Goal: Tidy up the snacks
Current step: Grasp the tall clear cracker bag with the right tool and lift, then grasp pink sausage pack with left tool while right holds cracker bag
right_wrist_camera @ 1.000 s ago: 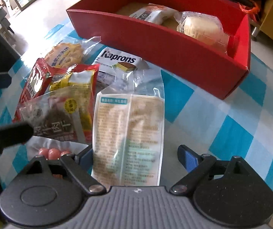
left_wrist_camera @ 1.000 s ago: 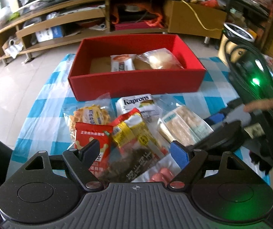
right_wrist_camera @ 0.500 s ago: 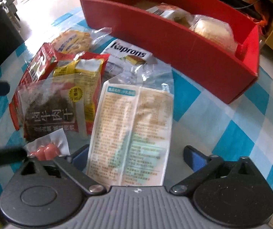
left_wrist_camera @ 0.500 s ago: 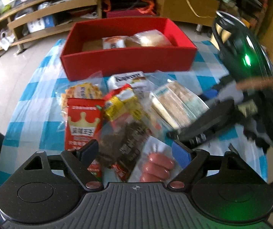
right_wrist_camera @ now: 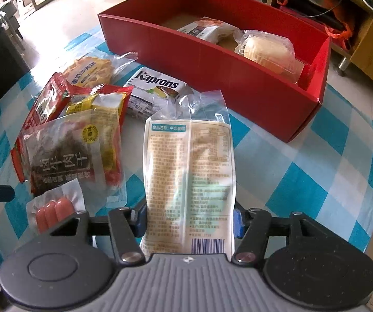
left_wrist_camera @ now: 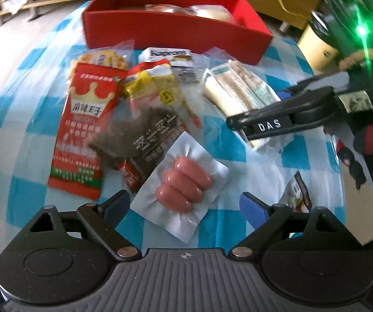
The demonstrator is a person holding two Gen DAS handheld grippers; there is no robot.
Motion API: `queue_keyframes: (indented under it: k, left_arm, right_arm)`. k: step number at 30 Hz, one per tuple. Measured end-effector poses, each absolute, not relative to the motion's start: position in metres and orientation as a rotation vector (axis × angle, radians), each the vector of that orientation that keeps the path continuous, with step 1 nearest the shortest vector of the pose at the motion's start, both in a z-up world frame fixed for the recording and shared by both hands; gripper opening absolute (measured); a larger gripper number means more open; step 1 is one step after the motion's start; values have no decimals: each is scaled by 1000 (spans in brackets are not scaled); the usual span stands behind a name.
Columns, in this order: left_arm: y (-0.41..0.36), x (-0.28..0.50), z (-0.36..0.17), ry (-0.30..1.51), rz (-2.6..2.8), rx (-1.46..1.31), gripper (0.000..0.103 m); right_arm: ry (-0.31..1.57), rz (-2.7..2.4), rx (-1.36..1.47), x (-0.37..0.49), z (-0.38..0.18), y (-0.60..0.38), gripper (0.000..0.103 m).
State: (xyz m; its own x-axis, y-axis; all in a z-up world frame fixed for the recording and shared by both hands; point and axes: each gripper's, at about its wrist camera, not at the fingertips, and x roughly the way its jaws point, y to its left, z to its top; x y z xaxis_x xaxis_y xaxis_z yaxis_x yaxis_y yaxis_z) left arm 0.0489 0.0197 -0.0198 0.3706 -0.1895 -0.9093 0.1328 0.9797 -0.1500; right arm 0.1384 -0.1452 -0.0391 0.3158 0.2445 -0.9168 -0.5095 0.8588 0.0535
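A red box point(right_wrist_camera: 238, 78) stands at the far side of the checked cloth and holds two wrapped cakes point(right_wrist_camera: 267, 49). In front of it lies a heap of snack packs. My right gripper point(right_wrist_camera: 189, 219) is closing, and its blue pads press both long edges of a clear cake pack with a printed label point(right_wrist_camera: 189, 169). My left gripper point(left_wrist_camera: 183, 201) points down over a vacuum pack of pink sausages point(left_wrist_camera: 183, 179). Its jaws are opening and stand on either side of the pack without touching it. The cake pack point(left_wrist_camera: 235, 88) also shows in the left wrist view.
Beside the sausages lie a dark jerky pack point(left_wrist_camera: 144, 135), a red crown bag point(left_wrist_camera: 82, 130), a yellow pack point(left_wrist_camera: 155, 88), a Kaprons pack point(left_wrist_camera: 170, 54) and a waffle bag point(left_wrist_camera: 103, 59). A small packet point(left_wrist_camera: 298, 195) sits near the cloth's right edge. A cup point(left_wrist_camera: 316, 44) stands beyond it.
The right jaws have closed in from wide apart onto the cake pack. The left gripper has dropped and tilted down over the sausage pack, its jaws spreading wider.
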Motion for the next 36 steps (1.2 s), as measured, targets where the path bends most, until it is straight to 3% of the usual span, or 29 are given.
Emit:
queue_keyframes:
  k: [4,12,16,19,24,30,32,34,36]
  left_arm:
    - [6,40,-23,1175,-144,11,95]
    - [27,45,-34,1202,48,-379,95]
    - [11,64,-39,1218,133,-406,96]
    - [2,70,-45,1231,232,-433,103]
    - [-9,74,-57,1243,369,-400,102]
    - [-4,67,-48,1241,333,-410,89]
    - [0,64,-41,1227,289,-418,75]
    - [4,64,-36,1225,267,-410,69]
    - [9,63,-37,1219,258,-416,69]
  right_arm:
    - [1154,518,-263,137,-41,-144,58]
    - [1140,541,-232,138,-42,-150,58]
    - [1144,548,-184,143,-39,-158,58]
    - [1142,548,-176,145,-38,-163,58]
    - [1136,533,-152,148,-35,-173,58]
    - [1127,538,-157,147,-30,-174,58]
    - [1124,539,-158,145,-29,-174,58]
    - [1120,536,-162,144,-27,-173,58]
    - [1121,534,-166,144,-27,-172,58]
